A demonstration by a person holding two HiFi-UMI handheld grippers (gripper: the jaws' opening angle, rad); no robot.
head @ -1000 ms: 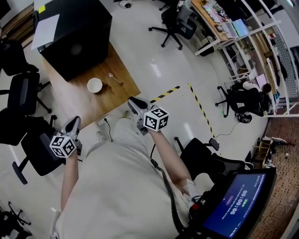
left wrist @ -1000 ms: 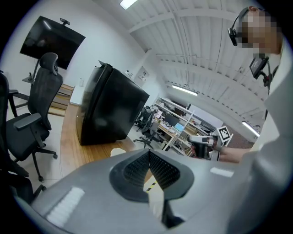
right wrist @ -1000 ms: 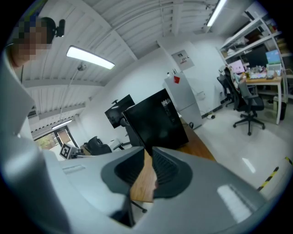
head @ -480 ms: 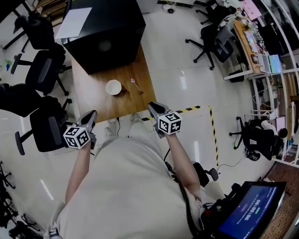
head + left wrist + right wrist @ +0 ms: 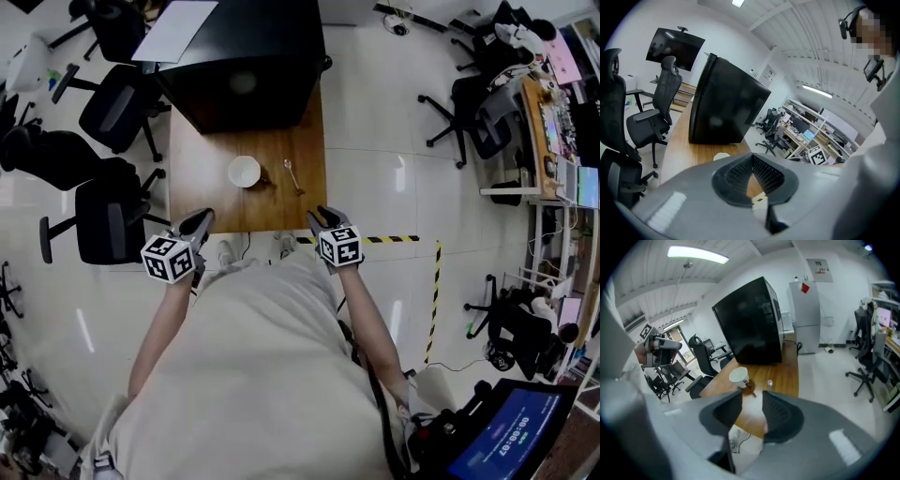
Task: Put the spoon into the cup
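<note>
Near table (image 5: pixel 202 202) edge: right gripper (image 5: pixel 324 216) fingers part-open, just opening, empty; left gripper (image 5: pixel 202 219) fingers closed, empty; spoon (image 5: pixel 292 174) beside cup (image 5: pixel 245 172).

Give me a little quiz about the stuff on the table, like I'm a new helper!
1. True or false: the cup stands on the wooden table.
2. Where is the spoon? A: inside the cup. B: on the table, to the right of the cup. C: on the floor.
3. Fill in: behind the cup stands a big ___ box.
Key: 1 true; 2 B; 3 black.
</note>
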